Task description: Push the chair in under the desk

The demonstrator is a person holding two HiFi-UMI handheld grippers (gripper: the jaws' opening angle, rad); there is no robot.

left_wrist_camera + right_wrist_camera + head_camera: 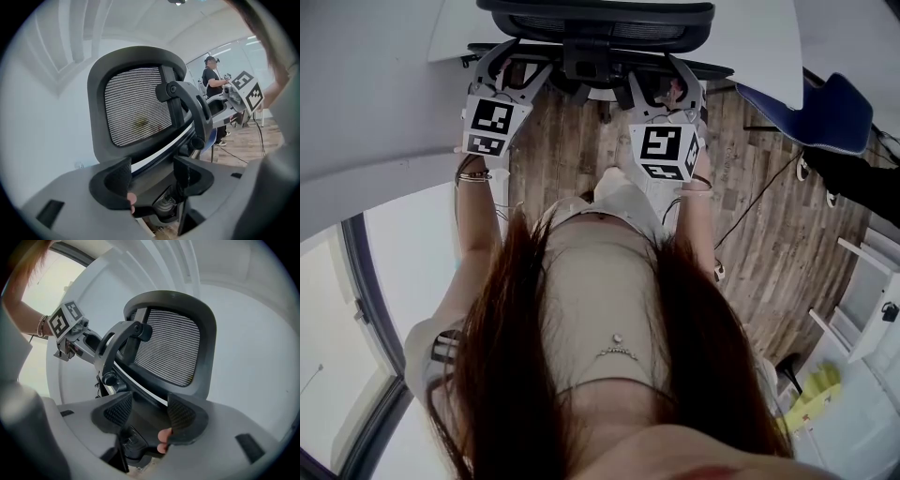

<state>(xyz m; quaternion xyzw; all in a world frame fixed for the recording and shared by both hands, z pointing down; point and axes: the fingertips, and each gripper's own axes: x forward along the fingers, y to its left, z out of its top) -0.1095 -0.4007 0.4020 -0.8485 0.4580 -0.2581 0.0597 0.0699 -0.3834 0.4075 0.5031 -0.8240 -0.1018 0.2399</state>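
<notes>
The black mesh-back office chair [595, 23] stands at the top of the head view, its backrest against the white desk [755, 42]. My left gripper [502, 75] and right gripper [670, 94] are both up at the lower back of the chair, side by side. In the left gripper view the mesh backrest [136, 105] fills the middle, and the left gripper [152, 178] stands open with the chair's lower back frame between its jaws. The right gripper view shows the backrest [168, 345] too, and the right gripper [150, 416] is open around the same frame.
A blue chair [825, 108] sits at the right by the desk. A black cable [759, 197] runs over the wooden floor. White furniture [872, 309] stands at the lower right. Another person [213, 79] stands far off. A grey wall [366, 94] runs along the left.
</notes>
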